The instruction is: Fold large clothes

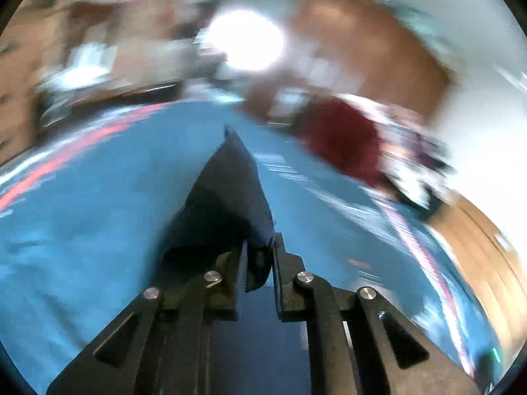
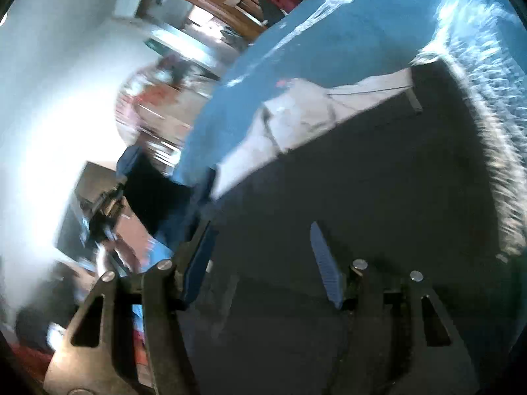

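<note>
Left gripper (image 1: 258,256), at 6 o'clock in its wrist view, has its jaws nearly closed and pinches a dark garment (image 1: 230,191), which rises in a taut ridge toward 12 o'clock above the blue bedcover (image 1: 98,214). Right gripper (image 2: 263,263) has its jaws spread wide and grips nothing; beneath it, dark cloth (image 2: 378,181) with a pale inner lining (image 2: 296,121) at 12 o'clock lies on the cover. Both backgrounds are motion-blurred.

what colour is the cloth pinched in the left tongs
Dark navy, nearly black cloth, clearest in the left wrist view.
</note>
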The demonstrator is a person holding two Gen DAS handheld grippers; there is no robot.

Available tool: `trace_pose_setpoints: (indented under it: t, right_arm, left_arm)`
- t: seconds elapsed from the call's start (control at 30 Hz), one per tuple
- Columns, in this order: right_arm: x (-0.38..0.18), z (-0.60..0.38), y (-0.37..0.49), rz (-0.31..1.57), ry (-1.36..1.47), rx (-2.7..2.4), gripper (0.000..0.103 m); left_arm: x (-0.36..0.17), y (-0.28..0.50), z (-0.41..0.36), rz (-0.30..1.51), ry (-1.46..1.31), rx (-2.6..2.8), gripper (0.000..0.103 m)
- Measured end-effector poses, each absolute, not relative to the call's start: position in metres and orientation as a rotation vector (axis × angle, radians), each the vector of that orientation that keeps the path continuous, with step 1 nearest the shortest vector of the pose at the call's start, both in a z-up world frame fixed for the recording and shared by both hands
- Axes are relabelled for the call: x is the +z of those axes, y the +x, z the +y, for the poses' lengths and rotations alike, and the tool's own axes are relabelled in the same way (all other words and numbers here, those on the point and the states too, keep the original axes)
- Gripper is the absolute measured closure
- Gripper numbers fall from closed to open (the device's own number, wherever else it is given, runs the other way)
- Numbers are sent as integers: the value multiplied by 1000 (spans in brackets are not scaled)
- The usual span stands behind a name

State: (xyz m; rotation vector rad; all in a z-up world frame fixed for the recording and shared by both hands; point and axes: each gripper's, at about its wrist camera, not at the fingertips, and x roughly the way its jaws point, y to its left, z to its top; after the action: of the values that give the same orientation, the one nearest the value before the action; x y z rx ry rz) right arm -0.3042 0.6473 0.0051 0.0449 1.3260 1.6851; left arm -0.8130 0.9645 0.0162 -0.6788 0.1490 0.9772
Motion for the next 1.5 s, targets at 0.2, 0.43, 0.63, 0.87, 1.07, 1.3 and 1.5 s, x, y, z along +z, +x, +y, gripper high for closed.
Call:
trace_pose_setpoints:
  t: [0.2, 0.43, 0.63, 0.87, 1.07, 1.3, 1.5]
  right_arm:
    - [-28, 659, -275, 1486, 190, 1610, 41]
    - [-53, 644, -255, 1561, 175, 1574, 39]
    - [-59, 700, -286, 1588, 29, 1630, 40]
    - [-61, 744, -319, 1549, -163, 1605, 45]
    - [-64, 749, -325, 1534, -163, 1599, 68]
    - [-41, 725, -313, 1435, -89, 1609, 102]
    - [-6, 676, -263, 1289, -77, 1549, 102]
  left_arm:
    - [-22, -623, 886, 291, -686, 580, 37]
    - [-70, -630, 864, 361, -829, 593, 37]
    - [-69, -774, 866, 197, -886, 928, 26]
    - [-140, -844, 883, 238, -1066, 1082, 23]
    - [-157, -821, 888, 344, -1024, 1053, 0]
    - [-156, -819, 885, 332, -1016, 1044, 0]
    - [-143, -830, 867, 220, -991, 1061, 0]
